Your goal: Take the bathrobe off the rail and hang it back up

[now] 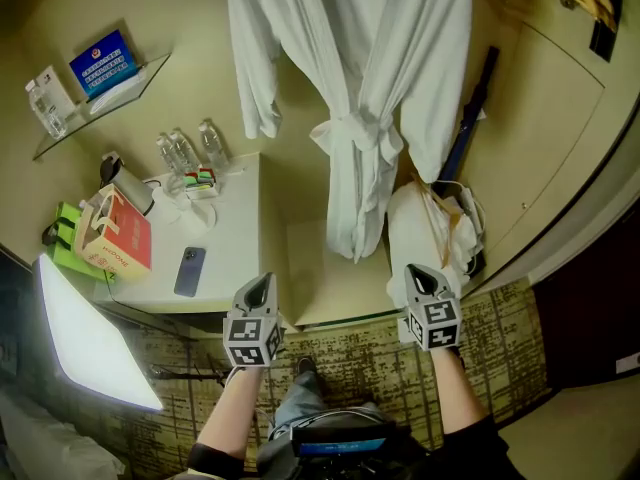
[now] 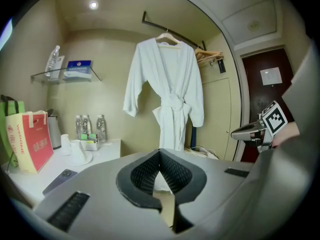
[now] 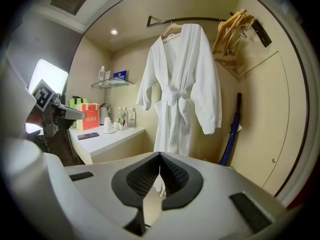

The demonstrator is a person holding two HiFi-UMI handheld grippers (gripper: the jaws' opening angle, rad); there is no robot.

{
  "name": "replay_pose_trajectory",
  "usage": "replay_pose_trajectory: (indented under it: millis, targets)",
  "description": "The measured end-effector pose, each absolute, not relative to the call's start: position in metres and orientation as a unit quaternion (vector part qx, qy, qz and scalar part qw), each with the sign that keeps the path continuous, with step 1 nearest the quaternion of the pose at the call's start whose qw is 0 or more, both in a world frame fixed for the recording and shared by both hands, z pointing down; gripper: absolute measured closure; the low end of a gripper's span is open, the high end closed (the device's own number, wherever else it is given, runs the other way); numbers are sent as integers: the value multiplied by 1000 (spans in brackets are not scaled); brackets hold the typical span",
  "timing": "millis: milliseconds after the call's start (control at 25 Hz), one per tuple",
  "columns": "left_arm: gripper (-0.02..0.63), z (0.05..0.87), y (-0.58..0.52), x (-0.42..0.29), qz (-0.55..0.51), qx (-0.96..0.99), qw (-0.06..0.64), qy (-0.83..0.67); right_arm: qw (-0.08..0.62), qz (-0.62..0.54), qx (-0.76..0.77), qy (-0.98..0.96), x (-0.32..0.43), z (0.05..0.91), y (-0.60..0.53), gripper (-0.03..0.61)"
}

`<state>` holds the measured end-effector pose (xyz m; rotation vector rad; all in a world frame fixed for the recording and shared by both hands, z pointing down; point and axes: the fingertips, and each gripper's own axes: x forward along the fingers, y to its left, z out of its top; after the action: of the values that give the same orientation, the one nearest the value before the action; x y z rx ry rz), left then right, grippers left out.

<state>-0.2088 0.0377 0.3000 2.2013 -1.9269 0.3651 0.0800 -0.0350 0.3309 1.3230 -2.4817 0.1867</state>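
Observation:
A white bathrobe (image 1: 355, 88) hangs on a wooden hanger (image 2: 168, 37) from a dark rail (image 3: 185, 20) in an open closet nook, its belt tied at the waist. In the left gripper view the bathrobe (image 2: 169, 89) hangs straight ahead; in the right gripper view the bathrobe (image 3: 181, 84) is slightly right of centre. My left gripper (image 1: 262, 290) and right gripper (image 1: 425, 278) are held side by side well short of the robe, both shut and empty. The left gripper (image 2: 160, 170) and right gripper (image 3: 160, 173) show jaws pressed together with nothing between them.
A white counter (image 1: 235, 243) at left holds water bottles (image 1: 185, 150), a phone (image 1: 189, 271), a kettle and a red paper bag (image 1: 118, 236). A glass shelf (image 1: 95, 93) is above. A white laundry bag (image 1: 425, 233) and a blue umbrella (image 3: 231, 134) sit right of the robe. Spare wooden hangers (image 3: 232, 26) hang on the rail.

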Motion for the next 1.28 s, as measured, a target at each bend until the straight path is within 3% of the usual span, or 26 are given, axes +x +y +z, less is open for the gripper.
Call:
replay_pose_trajectory:
  millis: [200, 280, 400, 560, 760, 880, 1280]
  targets:
    - [613, 276, -14, -219, 120, 761, 66, -634, 138, 24, 484, -864, 63, 289, -70, 552]
    - [563, 256, -36, -218, 117, 772, 41, -623, 131, 2, 488, -863, 54, 267, -84, 538]
    - [546, 218, -70, -216, 112, 786, -11, -608, 119, -44, 494, -860, 39, 223, -107, 511]
    - [449, 160, -113, -213, 106, 801, -88, -582, 106, -122, 505, -848, 19, 146, -136, 485]
    - [419, 81, -158, -205, 86, 809, -176, -554, 97, -216, 521, -820, -2, 52, -161, 456]
    - [380, 32, -180, -201, 70, 811, -217, -538, 106, -270, 530, -797, -13, 5, -174, 419]
    - [345, -153, -238, -196, 23, 778, -353, -520, 91, -394, 590, -699, -23, -181, -214, 295]
